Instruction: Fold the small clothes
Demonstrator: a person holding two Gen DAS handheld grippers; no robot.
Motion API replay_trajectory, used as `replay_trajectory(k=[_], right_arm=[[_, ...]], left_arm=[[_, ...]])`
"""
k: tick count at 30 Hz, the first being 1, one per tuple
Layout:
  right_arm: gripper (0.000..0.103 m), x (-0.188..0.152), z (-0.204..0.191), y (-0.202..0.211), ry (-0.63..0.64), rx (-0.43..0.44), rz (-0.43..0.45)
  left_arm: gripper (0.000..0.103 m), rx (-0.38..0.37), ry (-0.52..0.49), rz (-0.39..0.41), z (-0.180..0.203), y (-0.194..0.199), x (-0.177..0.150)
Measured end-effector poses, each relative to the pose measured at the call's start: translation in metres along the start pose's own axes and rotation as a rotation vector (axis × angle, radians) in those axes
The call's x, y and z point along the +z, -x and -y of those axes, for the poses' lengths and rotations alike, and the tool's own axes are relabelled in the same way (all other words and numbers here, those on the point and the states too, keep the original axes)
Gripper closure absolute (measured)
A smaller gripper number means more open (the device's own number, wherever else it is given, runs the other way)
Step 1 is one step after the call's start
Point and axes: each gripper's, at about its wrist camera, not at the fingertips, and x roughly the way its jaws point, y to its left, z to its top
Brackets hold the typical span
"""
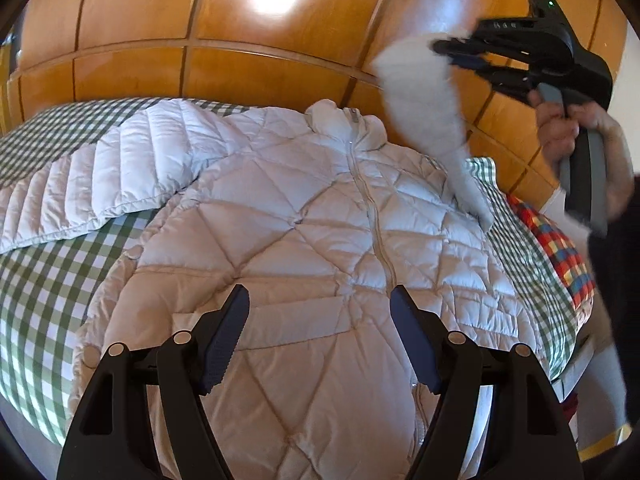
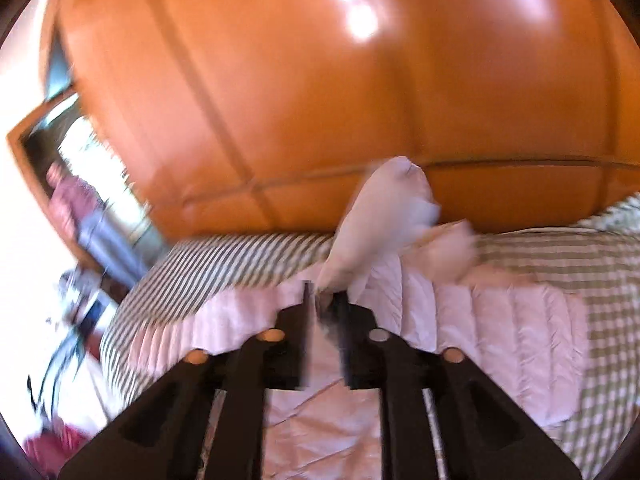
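A white quilted puffer jacket (image 1: 304, 224) lies front up, zipped, on a green checked bedcover (image 1: 36, 280). Its one sleeve (image 1: 80, 176) stretches out to the left. My left gripper (image 1: 318, 312) is open and empty, hovering over the jacket's lower front. My right gripper (image 1: 444, 46) is shut on the jacket's other sleeve (image 1: 424, 92) and holds it lifted high above the jacket's right shoulder. In the blurred right wrist view the right gripper (image 2: 325, 304) pinches the sleeve (image 2: 380, 216) near its cuff, with the jacket (image 2: 480, 320) below.
A glossy wooden wardrobe (image 1: 240, 32) stands right behind the bed. A multicoloured checked cloth (image 1: 560, 248) lies at the bed's right edge. A mirror (image 2: 80, 184) hangs at the left in the right wrist view.
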Motion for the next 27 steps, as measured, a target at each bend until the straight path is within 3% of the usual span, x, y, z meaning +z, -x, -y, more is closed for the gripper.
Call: replay_trajectory(k=[1,4,8,12,15,19,23,26,27], right_arm=[[0.021,-0.004,-0.007,-0.006,0.005,0.025,-0.007],[0.021,-0.014,-0.017,0.004,0.026,0.055,0.04],[0.021,-0.04,-0.003,0.027,-0.021,0.057,0.054],[0.021,-0.093,0.053,0.055,-0.128,-0.048,0.037],[0.02,-0.128,0.094,0.077,-0.245,-0.12,0.015],[0.021,-0.159,0.145,0.088,-0.392,-0.202,-0.002],[0.029,-0.169,0.172,0.102,-0.482,-0.241,-0.001],[0.036,-0.166,0.179,0.104,-0.482,-0.256,0.017],[0.037,-0.164,0.18,0.103,-0.479,-0.254,0.02]], left_arm=[[0.031,0.0,0.008,-0.001,-0.003,-0.001,0.0],[0.031,0.003,0.033,-0.005,-0.01,-0.003,0.001],[0.031,-0.007,0.068,-0.007,-0.018,-0.008,0.006],[0.032,-0.004,0.091,0.0,-0.025,-0.019,0.021],[0.038,-0.007,0.121,-0.011,-0.031,-0.034,0.039],[0.042,0.016,0.142,-0.025,-0.04,-0.063,0.062],[0.043,0.04,0.197,-0.066,-0.056,-0.099,0.078],[0.043,0.023,0.263,-0.082,-0.069,-0.119,0.084],[0.053,0.025,0.269,-0.081,-0.071,-0.124,0.085]])
